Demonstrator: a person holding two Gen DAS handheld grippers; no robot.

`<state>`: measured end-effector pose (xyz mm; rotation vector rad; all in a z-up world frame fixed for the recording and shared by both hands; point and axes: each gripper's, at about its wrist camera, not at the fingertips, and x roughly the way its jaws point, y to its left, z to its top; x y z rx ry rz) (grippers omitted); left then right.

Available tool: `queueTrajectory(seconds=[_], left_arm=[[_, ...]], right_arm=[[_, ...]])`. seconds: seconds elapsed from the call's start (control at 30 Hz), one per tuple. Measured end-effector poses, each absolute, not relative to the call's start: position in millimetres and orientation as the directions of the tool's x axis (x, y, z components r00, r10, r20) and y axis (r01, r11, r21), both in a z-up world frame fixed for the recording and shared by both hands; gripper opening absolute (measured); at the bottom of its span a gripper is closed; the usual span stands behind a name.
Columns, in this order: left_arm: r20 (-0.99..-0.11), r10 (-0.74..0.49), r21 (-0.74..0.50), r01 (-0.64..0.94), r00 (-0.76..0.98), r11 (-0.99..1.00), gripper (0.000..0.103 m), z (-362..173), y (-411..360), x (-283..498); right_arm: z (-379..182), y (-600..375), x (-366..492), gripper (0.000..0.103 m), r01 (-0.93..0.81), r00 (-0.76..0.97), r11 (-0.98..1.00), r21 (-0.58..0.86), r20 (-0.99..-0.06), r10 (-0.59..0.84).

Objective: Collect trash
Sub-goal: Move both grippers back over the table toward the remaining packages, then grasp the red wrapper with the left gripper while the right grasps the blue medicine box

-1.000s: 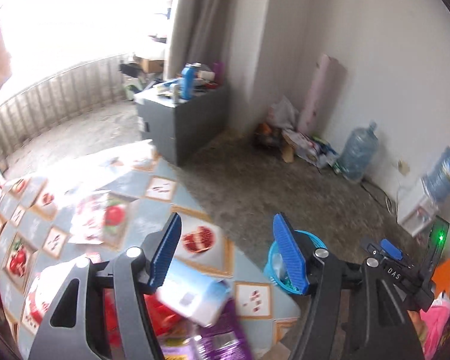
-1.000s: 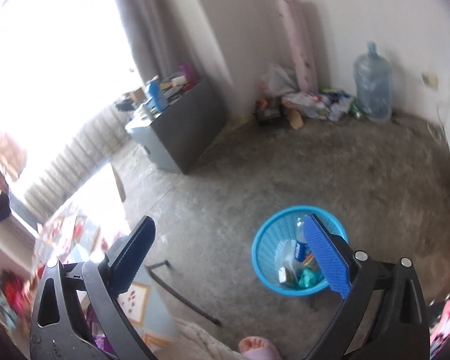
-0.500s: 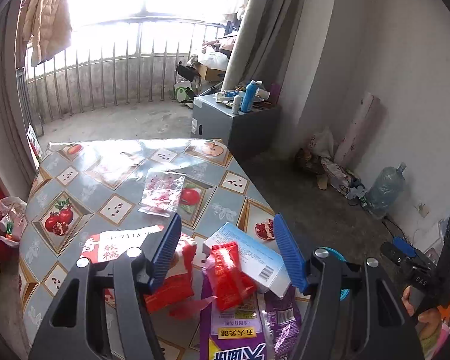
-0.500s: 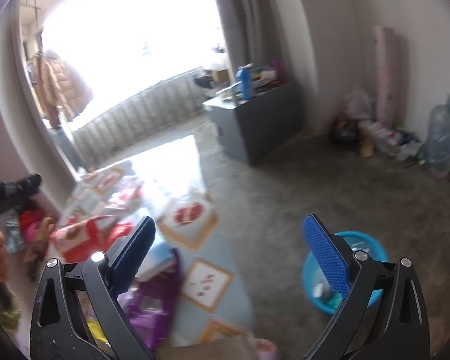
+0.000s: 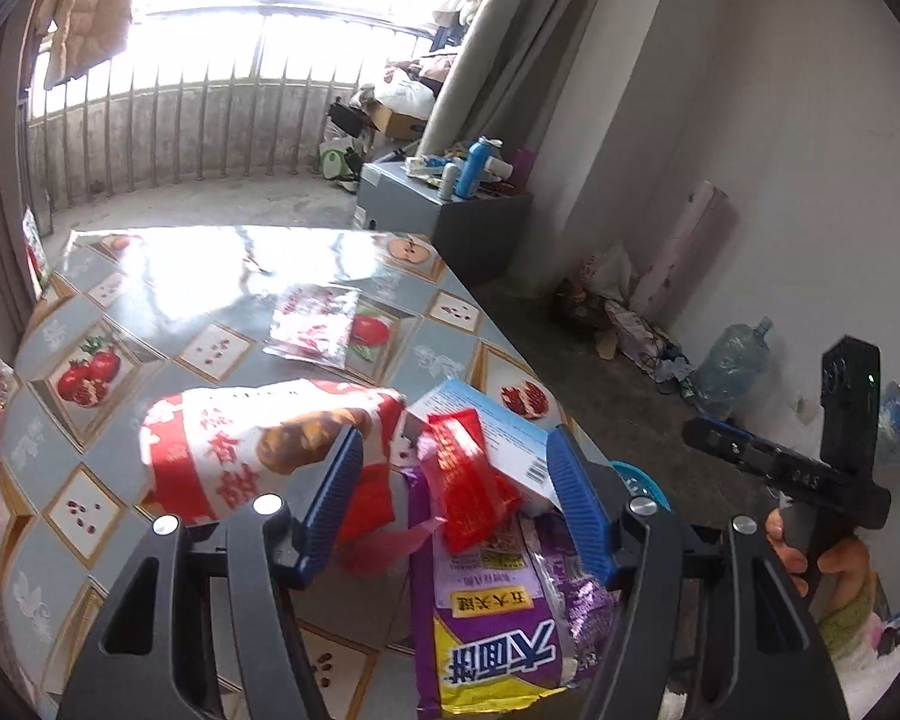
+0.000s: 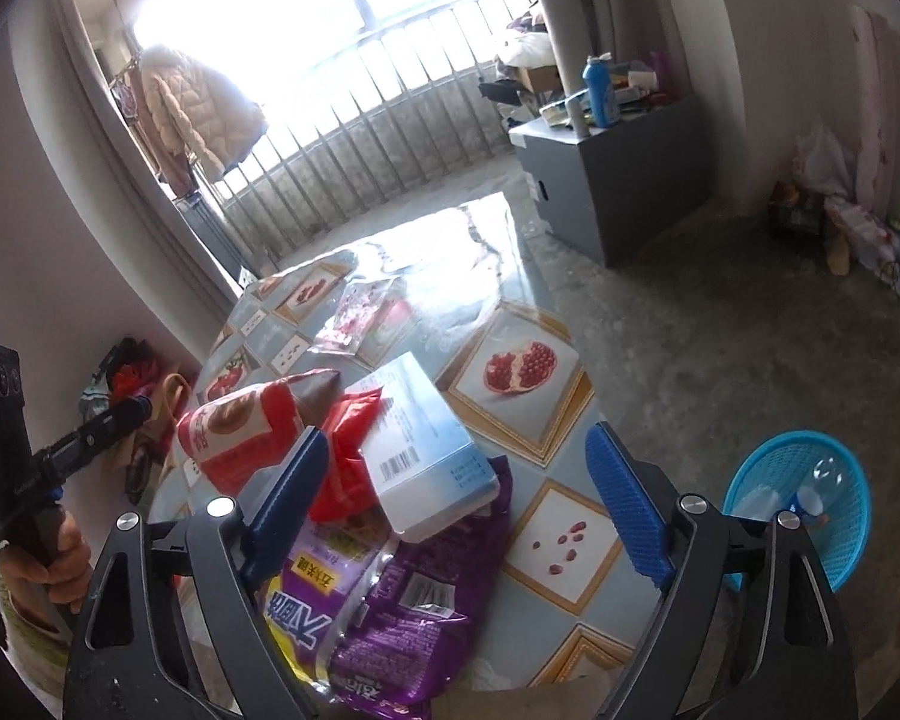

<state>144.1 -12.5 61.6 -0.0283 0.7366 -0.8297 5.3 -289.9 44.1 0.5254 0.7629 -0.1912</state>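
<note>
On the fruit-pattern table lies a heap of trash: a red-and-white snack bag, a small red packet, a pale blue box and a purple bag. Farther back is a clear packet. My left gripper hovers open over the red packet, not touching it. The right gripper is open and its jaws are closing; the blue box and purple bag show between them, untouched. A blue basket with trash in it stands on the floor right of the table.
A grey cabinet topped with bottles stands beyond the table. Along the right wall are a rubbish pile and a water jug. Bags sit on the floor left of the table. A hand holds the other gripper.
Both views swung from the floor and the blue basket onto the table. The trash heap now lies between both pairs of fingers. The right jaws stand a little narrower.
</note>
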Motion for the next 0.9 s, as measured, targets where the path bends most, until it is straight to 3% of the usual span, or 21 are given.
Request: queueTrajectory(seconds=[0.27, 0.47, 0.83, 0.9], left_arm=[[-0.629, -0.689, -0.321, 0.687, 0.360, 0.652, 0.062, 12.8, -52.1, 136.6], [-0.657, -0.655, -0.289, 0.678, 0.372, 0.675, 0.061, -5.5, -72.7, 147.5], [-0.716, -0.561, -0.194, 0.654, 0.416, 0.731, 0.061, -24.4, -105.6, 155.1], [-0.727, -0.546, -0.181, 0.652, 0.415, 0.736, 0.056, -27.9, -110.6, 155.7]], right_arm=[[23.4, -291.0, 21.3, 0.067, 0.328, 0.663, 0.834, 0.444, -0.737, 0.131], [1.5, -314.0, 31.7, 0.058, 0.386, 0.631, 0.725, 0.571, -0.737, 0.244], [-31.7, -343.1, 54.3, 0.057, 0.394, 0.621, 0.562, 0.727, -0.662, 0.420], [-40.8, -346.0, 61.4, 0.057, 0.399, 0.602, 0.542, 0.740, -0.657, 0.453]])
